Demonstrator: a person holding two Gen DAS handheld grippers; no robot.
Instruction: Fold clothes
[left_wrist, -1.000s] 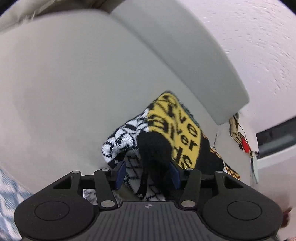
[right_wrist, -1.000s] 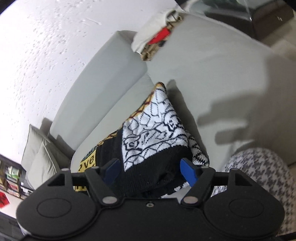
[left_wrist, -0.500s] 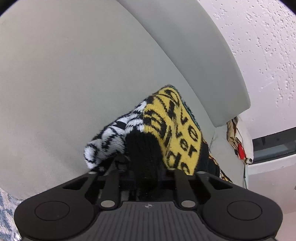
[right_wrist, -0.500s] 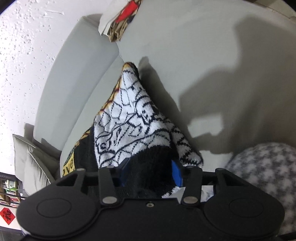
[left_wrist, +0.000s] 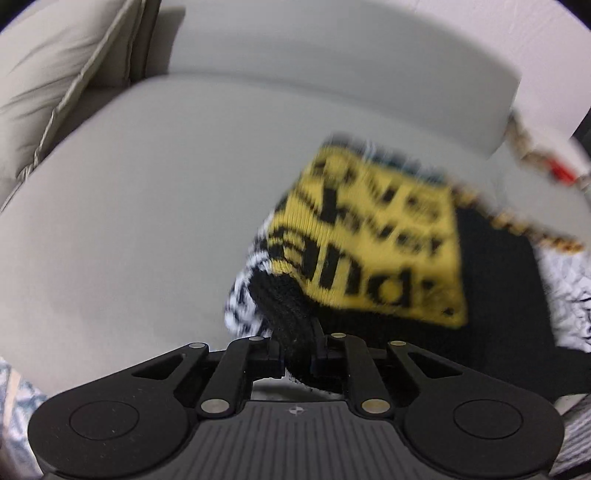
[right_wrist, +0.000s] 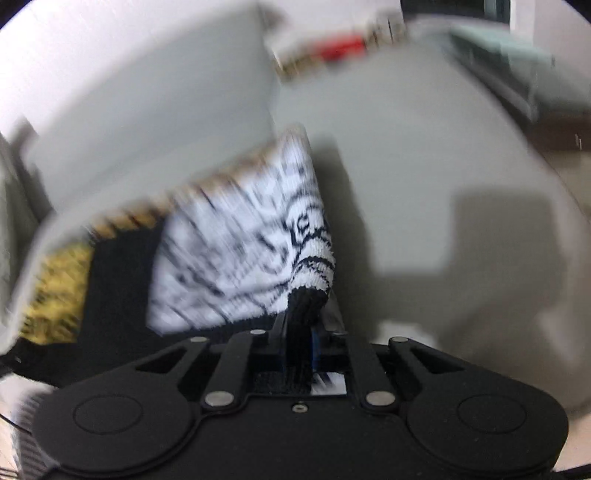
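Observation:
A knitted sweater (left_wrist: 373, 251) with a yellow lettered panel, black parts and black-and-white patterning is held up over a grey sofa seat (left_wrist: 140, 221). My left gripper (left_wrist: 297, 345) is shut on its black ribbed hem at the left corner. In the right wrist view the same sweater (right_wrist: 240, 251) shows its white patterned side, blurred by motion. My right gripper (right_wrist: 299, 350) is shut on the black hem at the right corner. The sweater hangs stretched between the two grippers.
The sofa back cushion (left_wrist: 332, 74) runs behind the seat, with a beige pillow (left_wrist: 55, 74) at the far left. A patterned cloth with red (right_wrist: 332, 48) lies on the sofa arm. A blue-white patterned fabric (left_wrist: 14, 406) shows at the bottom left.
Both grippers have closed on the sweater's black hem and lifted it; both views have swung, and the sweater now hangs spread between them.

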